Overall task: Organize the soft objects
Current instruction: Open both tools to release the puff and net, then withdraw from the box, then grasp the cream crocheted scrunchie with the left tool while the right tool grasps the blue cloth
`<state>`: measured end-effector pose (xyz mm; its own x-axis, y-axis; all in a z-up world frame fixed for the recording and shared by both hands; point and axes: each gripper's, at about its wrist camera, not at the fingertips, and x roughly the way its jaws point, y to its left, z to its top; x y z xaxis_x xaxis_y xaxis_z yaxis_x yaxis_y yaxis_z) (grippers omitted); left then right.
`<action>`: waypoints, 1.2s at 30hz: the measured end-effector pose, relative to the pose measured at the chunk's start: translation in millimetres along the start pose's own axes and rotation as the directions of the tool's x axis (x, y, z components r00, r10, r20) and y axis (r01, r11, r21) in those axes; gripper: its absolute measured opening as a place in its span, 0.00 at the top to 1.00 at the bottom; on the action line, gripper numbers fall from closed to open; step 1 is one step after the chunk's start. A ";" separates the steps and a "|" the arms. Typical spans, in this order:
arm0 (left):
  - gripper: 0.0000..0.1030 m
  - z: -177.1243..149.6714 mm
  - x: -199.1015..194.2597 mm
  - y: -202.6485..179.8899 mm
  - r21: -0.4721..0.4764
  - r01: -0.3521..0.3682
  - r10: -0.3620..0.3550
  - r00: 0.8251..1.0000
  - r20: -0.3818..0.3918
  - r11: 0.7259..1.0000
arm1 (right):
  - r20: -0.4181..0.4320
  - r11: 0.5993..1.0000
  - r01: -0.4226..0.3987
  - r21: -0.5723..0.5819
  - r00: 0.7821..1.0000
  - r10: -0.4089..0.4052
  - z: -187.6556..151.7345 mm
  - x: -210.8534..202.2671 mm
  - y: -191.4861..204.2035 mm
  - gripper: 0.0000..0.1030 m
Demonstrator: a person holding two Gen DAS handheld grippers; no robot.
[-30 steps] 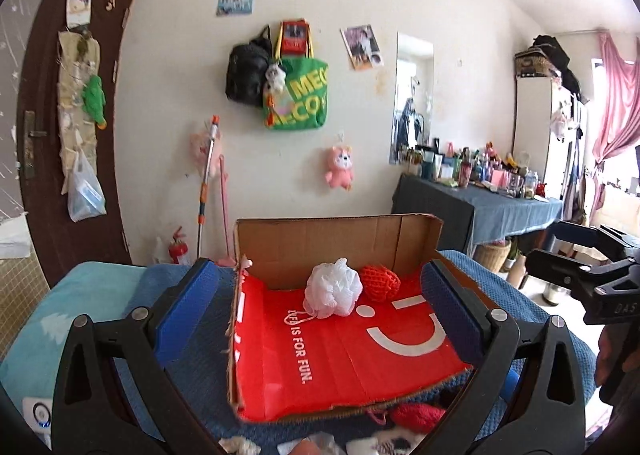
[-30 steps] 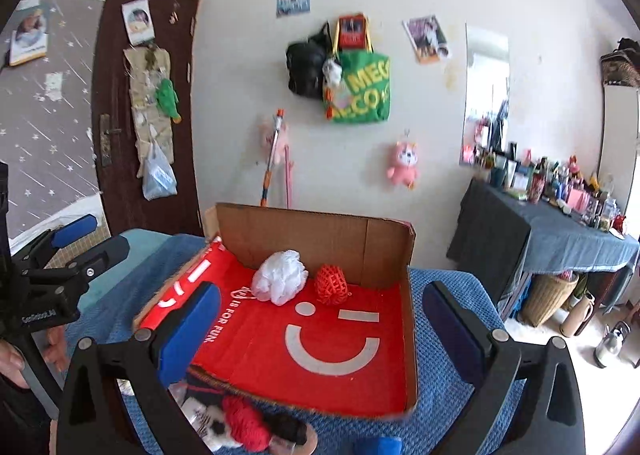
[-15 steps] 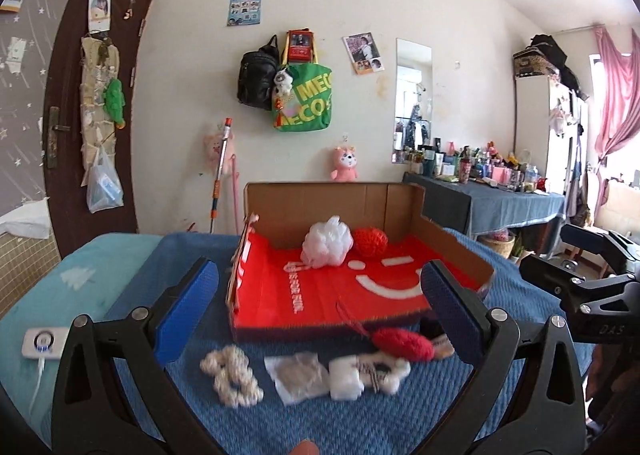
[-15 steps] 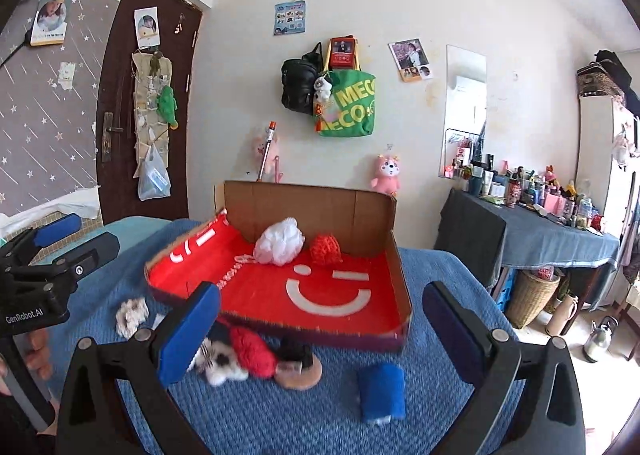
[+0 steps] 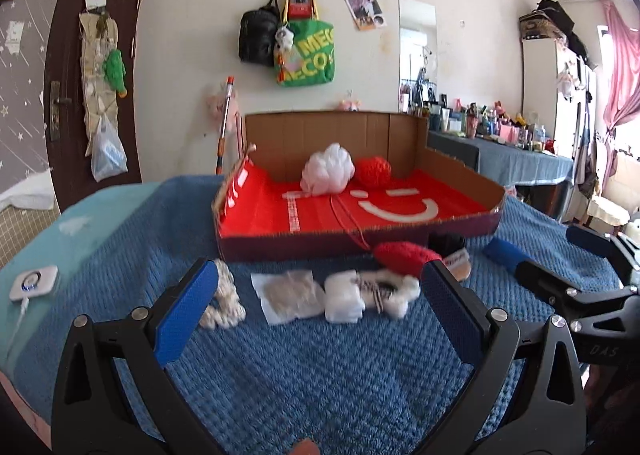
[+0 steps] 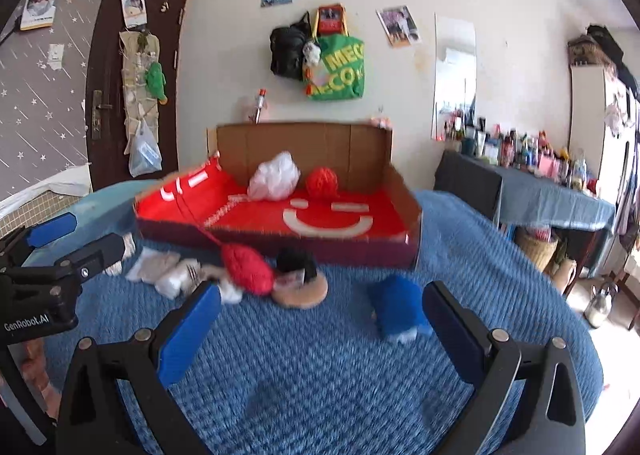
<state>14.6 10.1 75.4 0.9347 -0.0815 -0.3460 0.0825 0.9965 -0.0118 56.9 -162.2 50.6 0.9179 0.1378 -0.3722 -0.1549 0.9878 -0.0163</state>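
A red-lined cardboard box [image 5: 472,215] [image 6: 360,245] sits on the blue blanket and holds a white mesh puff [image 5: 328,174] [image 6: 274,181] and a red yarn ball [image 5: 374,171] [image 6: 322,181]. In front of it lie a cream braided piece [image 5: 224,301], a clear packet [image 5: 290,295], a white folded cloth [image 5: 344,301], a red knitted piece [image 5: 404,255] [image 6: 246,269], a round tan pad [image 6: 302,293] and a blue cloth [image 6: 400,307]. My left gripper [image 5: 320,311] is open and empty just before the white items. My right gripper [image 6: 320,323] is open and empty before the tan pad.
A white charger [image 5: 34,281] lies at the blanket's left edge. A cluttered dark table [image 6: 540,199] stands to the right, with a basket [image 6: 536,251] under it. A door [image 5: 72,103] and hanging bags [image 5: 306,55] are on the far wall.
Both grippers have pulled back and lowered from over the box, so the loose soft items in front of it came into view. Both stayed open.
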 end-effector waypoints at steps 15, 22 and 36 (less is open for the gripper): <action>0.00 -32.1 21.6 3.0 -0.037 -0.003 -0.002 0.991 -0.137 0.999 | -0.136 0.998 0.001 0.066 0.991 0.008 -36.1 27.2 -8.2 0.00; 0.00 -31.2 25.5 7.3 -0.047 -0.005 -0.002 0.987 -0.161 0.999 | -0.150 0.996 0.008 0.091 0.989 0.006 -32.6 31.0 -16.2 0.00; 0.00 5.7 37.6 39.0 -0.049 -0.060 0.051 0.986 -0.161 0.997 | -0.202 0.995 0.043 0.095 0.979 -0.023 2.7 52.3 -41.7 0.00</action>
<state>54.9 45.8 67.2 0.8696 -0.0265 -0.4930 0.0094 0.9993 -0.0370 112.4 -196.0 34.3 0.8285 0.0979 -0.5514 -0.0800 0.9952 0.0564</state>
